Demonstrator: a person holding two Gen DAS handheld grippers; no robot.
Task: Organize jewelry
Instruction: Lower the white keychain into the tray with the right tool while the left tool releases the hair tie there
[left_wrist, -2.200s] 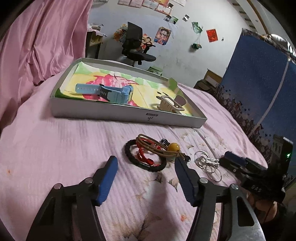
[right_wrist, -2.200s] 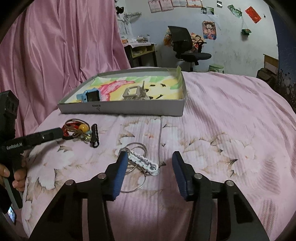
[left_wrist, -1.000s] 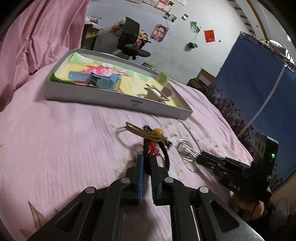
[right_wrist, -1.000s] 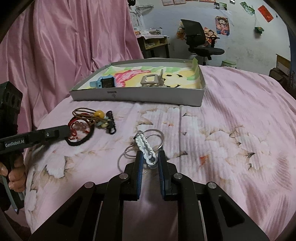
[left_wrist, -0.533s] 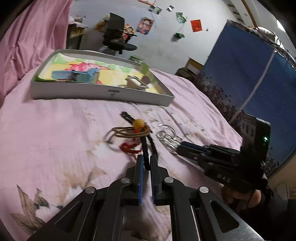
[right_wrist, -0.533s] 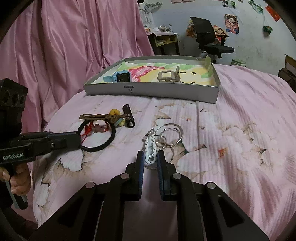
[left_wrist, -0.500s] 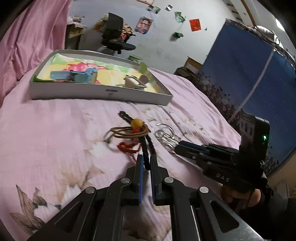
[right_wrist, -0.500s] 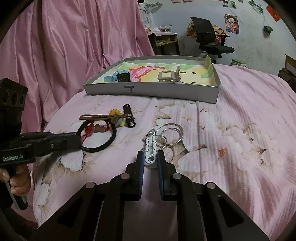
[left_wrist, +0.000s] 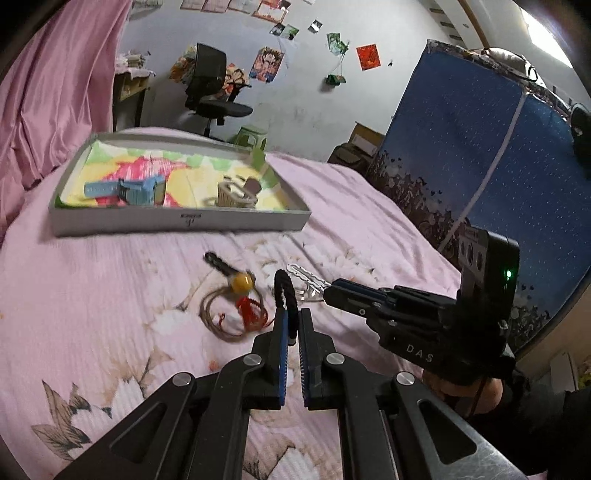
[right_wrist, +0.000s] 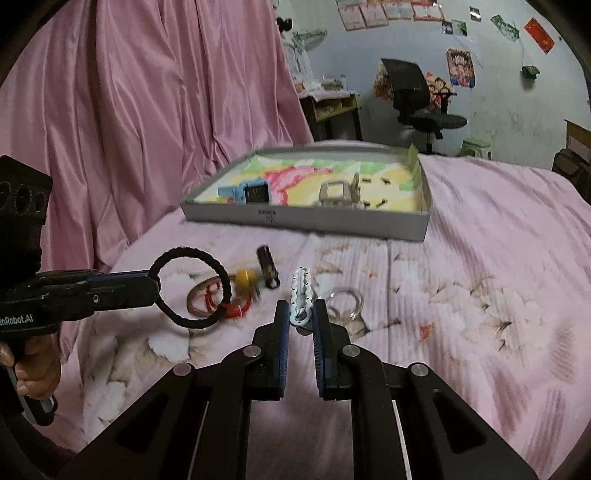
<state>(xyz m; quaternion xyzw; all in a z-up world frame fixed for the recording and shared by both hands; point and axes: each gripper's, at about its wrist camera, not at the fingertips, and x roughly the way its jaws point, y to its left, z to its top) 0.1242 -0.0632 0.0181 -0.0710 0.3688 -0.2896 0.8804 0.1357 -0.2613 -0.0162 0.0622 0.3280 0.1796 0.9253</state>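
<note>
Left gripper (left_wrist: 291, 332) pinches the black braided bracelet (right_wrist: 192, 288), its loop hanging at mid-left; right gripper (right_wrist: 301, 325) pinches the white beaded clasp (right_wrist: 302, 295) at centre. The gray tray (right_wrist: 306, 221) lies beyond both, upper centre, nearer the right gripper.

The left gripper (left_wrist: 291, 332) is clamped on a black braided bracelet (left_wrist: 285, 291), which stands up on edge between the blue pads. Just left of it on the pink floral bedspread (left_wrist: 92, 295) lie a brown cord loop (left_wrist: 214, 314), a yellow bead (left_wrist: 242, 282) and a red tassel (left_wrist: 251, 312). The right gripper (left_wrist: 332, 291) reaches in from the right, its tip at a white clip (left_wrist: 306, 277). Farther back sits a shallow grey tray (left_wrist: 177, 221) holding a blue watch (left_wrist: 125, 190) and a beige item (left_wrist: 232, 194).
</note>
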